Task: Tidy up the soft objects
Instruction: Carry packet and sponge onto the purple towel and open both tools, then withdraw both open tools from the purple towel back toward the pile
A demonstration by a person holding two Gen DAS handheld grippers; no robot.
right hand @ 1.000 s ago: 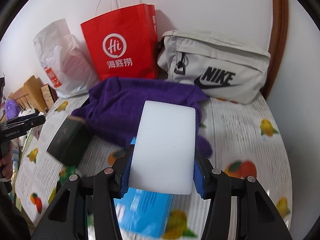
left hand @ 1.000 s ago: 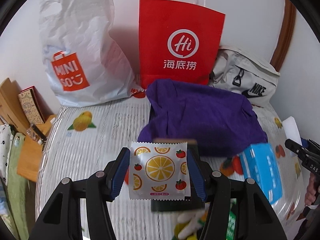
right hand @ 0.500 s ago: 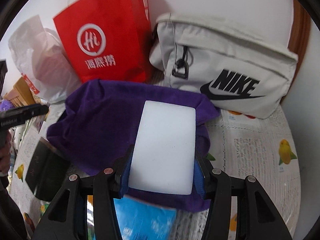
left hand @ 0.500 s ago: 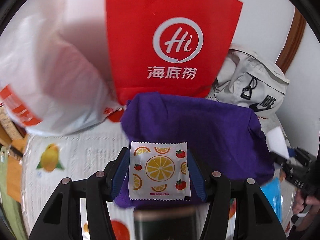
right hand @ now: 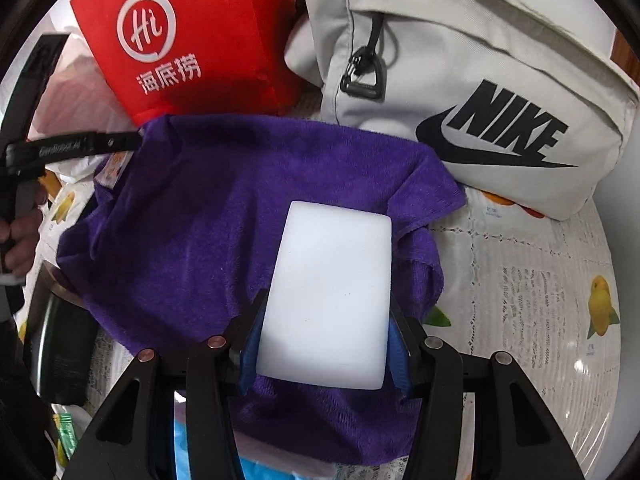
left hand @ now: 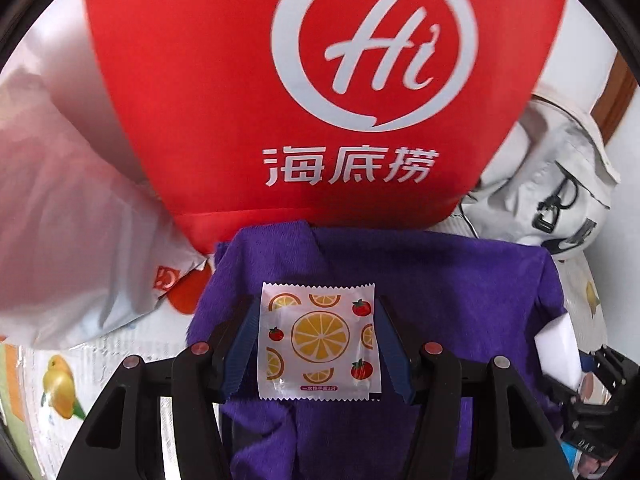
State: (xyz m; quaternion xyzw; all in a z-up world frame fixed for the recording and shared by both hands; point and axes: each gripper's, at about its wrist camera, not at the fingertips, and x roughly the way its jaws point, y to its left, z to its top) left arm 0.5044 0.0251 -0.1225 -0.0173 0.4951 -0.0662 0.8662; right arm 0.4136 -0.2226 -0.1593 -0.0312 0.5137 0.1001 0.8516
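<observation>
Left wrist showed the left gripper (left hand: 320, 344) clamped on a sachet (left hand: 319, 342) over the near towel (left hand: 440, 280), the right gripper (right hand: 324, 336) pinching a sponge (right hand: 328, 296); both wanted gentle, level lowering

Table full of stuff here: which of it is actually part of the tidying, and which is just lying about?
In the job:
- fruit-print packet, gripped in the left tongs
- white sponge, gripped in the right tongs
- purple towel, spread below both

Just lying about:
- red paper bag
- grey Nike bag
- white plastic bag
- dark box
</observation>
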